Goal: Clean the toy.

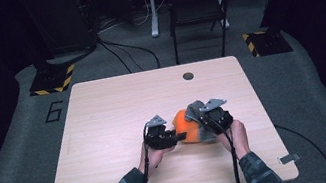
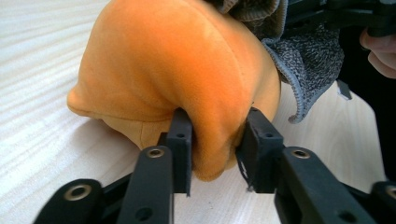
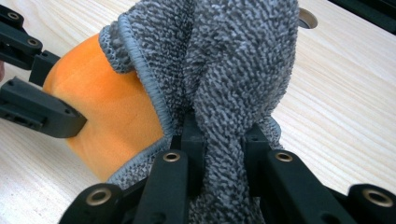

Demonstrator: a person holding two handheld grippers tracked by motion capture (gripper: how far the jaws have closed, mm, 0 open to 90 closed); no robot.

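Left gripper [image 2: 212, 140] pinching a fold of the orange plush toy [image 2: 177, 74], jaws on either side with the pads pressing in; right gripper [image 3: 219, 140] clamped on a bunch of the grey knit cloth [image 3: 233, 60]. Toy resting on the wooden table [image 1: 103, 112], near its middle, between both hands, cloth draped over its far side. Likely mid-step: peeling cloth off toy. Next: hold toy steady, draw cloth up and away without dragging it.

Table brightly lit, surroundings dark; both close views sharp, glare-free.
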